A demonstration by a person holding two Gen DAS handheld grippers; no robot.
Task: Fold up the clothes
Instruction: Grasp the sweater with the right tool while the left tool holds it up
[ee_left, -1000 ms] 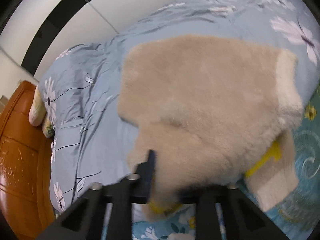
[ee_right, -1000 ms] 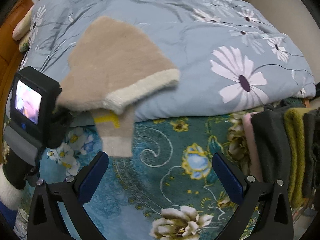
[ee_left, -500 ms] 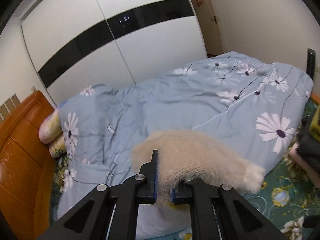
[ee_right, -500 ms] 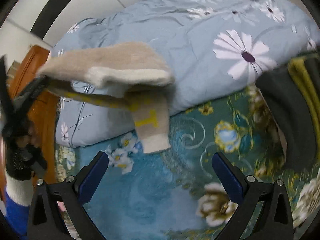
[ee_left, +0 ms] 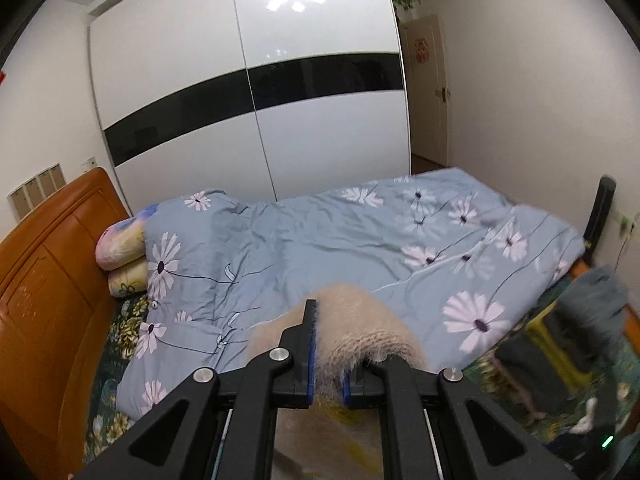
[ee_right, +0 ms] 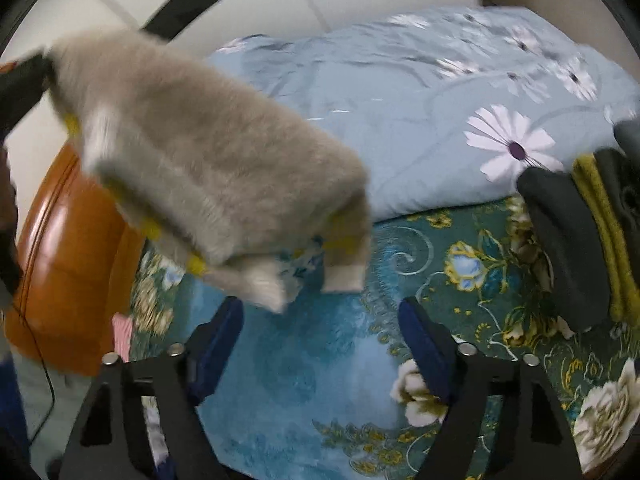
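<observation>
My left gripper (ee_left: 328, 364) is clamped on a fluffy beige garment (ee_left: 360, 332), its fabric bunched between the blue pads and spilling toward 4 o'clock. In the right wrist view the garment (ee_right: 216, 176) hangs in the air at 10 o'clock, blurred, with yellow trim and a pale cuff dangling over the teal floral bed sheet (ee_right: 320, 360). My right gripper (ee_right: 320, 344) is apart and holds nothing, just below the hanging cuff. Beyond lies the blue daisy quilt (ee_right: 420, 92). A stack of dark and olive folded clothes (ee_right: 580, 232) sits at 3 o'clock. An orange wooden headboard (ee_left: 48, 300) stands at 8 o'clock.
</observation>
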